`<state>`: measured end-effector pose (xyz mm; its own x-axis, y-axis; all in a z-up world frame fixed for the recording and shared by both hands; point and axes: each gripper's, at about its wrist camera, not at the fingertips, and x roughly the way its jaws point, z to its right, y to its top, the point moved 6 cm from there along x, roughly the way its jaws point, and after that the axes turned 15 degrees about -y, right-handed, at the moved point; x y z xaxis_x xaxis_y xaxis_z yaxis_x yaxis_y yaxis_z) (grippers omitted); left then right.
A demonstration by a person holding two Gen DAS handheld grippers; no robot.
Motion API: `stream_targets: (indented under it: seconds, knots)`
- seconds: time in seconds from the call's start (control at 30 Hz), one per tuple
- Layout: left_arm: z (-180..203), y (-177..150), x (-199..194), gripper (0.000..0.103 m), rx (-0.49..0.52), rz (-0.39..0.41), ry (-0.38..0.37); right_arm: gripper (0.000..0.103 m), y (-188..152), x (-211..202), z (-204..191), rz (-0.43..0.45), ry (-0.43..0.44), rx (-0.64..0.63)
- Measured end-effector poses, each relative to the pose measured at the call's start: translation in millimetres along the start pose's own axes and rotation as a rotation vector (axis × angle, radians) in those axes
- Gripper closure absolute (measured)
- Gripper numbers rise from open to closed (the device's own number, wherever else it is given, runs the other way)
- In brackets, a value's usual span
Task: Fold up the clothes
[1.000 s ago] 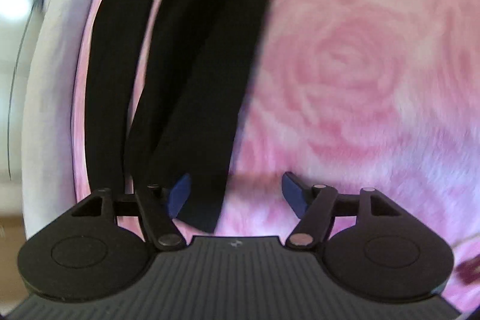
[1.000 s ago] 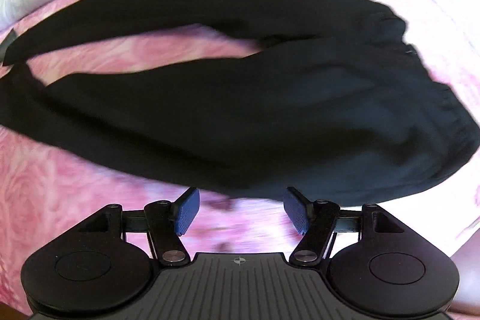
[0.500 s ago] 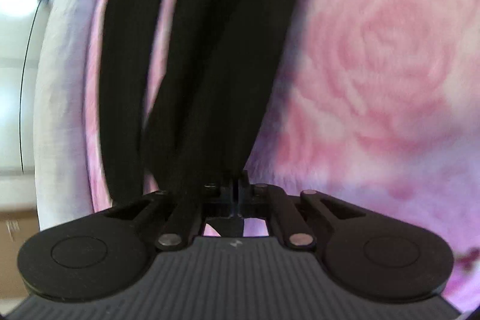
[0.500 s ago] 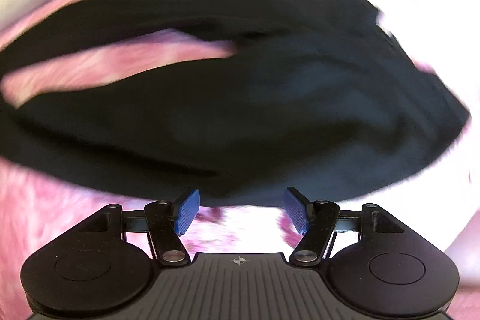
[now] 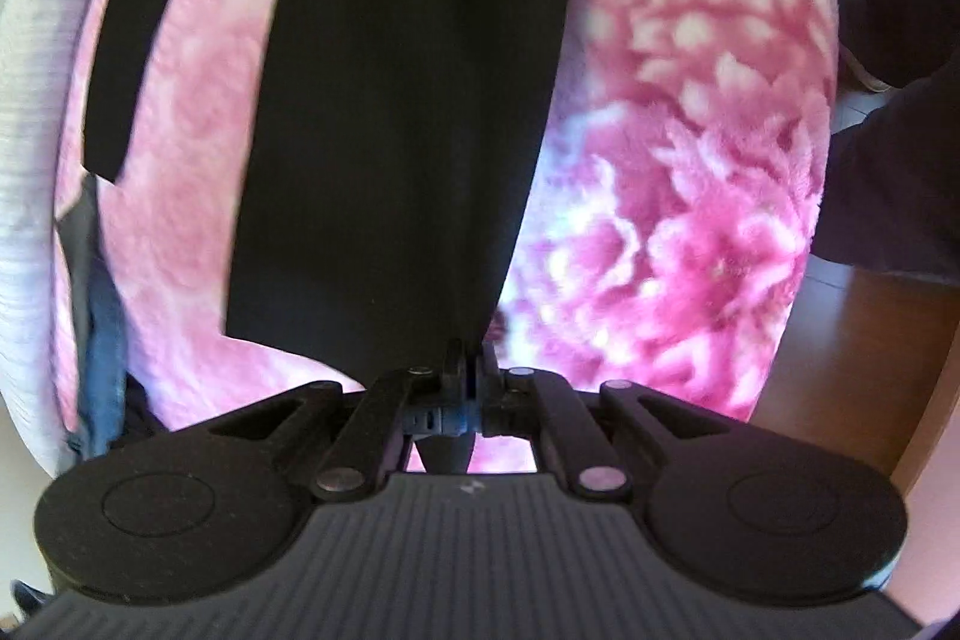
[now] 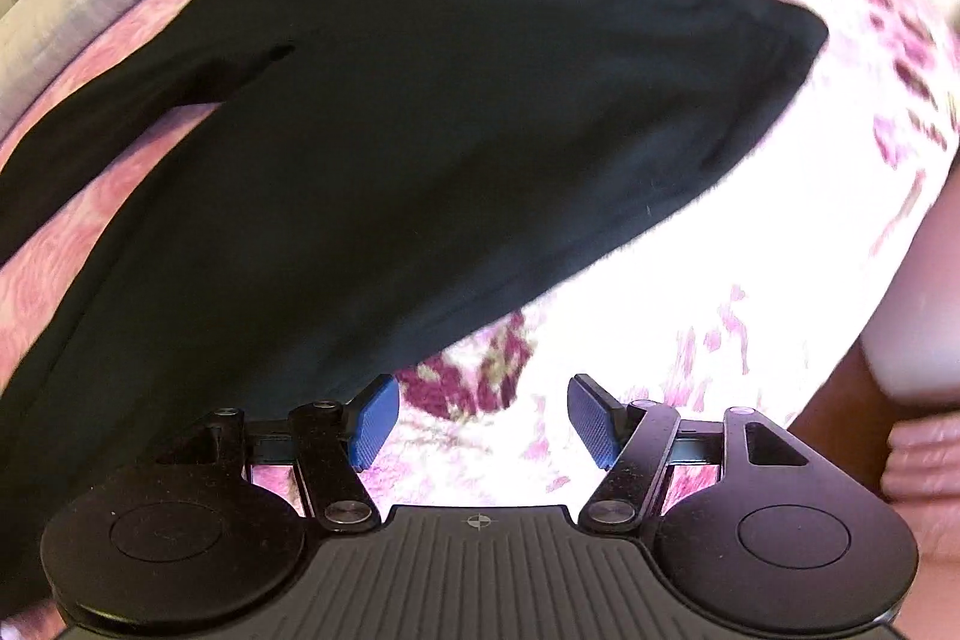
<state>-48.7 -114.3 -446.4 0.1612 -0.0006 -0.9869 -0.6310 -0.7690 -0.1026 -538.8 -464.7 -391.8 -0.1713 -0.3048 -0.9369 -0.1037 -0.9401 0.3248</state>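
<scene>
At lower centre, a hem corner of the limp black trousers [image 5: 408, 112] is clamped by the left gripper [image 5: 467, 370]; the right gripper [image 6: 480, 421] is held apart beside the waist, best pinched at edges.

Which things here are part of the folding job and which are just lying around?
Job: black trousers; left tongs, shut on a trouser leg's hem; right tongs, open, empty.

Lying about: pink floral blanket underneath; white bedding; blue denim garment at the edge.
</scene>
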Motion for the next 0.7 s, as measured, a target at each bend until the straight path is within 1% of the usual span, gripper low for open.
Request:
stream_targets:
  seconds: [0.07, 0.23, 0.37, 0.47, 0.57, 0.7]
  knots:
    - [-1.1, -1.3, 10.2, 0.101, -0.001, -0.009, 0.008, 0.037, 3.2, 0.9, 1.4, -0.005, 0.004, -0.001]
    - [-26.3, -6.2, 7.1, 0.102, -0.046, 0.0, 0.054, 0.037, 17.1, -6.8, 1.7, 0.019, 0.013, -0.028]
    - [-45.9, -10.3, 4.6, 0.102, -0.08, 0.007, 0.089, 0.036, 25.3, -6.7, -3.6, 0.028, 0.038, -0.012]
    - [-39.5, -12.2, 4.9, 0.102, -0.037, 0.01, 0.064, 0.036, 28.1, -0.7, -0.2, 0.012, 0.046, 0.036]
    - [-26.6, -13.6, 3.5, 0.102, -0.038, 0.008, 0.06, 0.036, 37.5, 6.1, 23.3, 0.024, 0.031, 0.114]
    - [-24.0, -9.2, 6.1, 0.102, -0.053, -0.016, 0.07, 0.036, 66.1, 26.3, 79.3, 0.071, 0.01, 0.269]
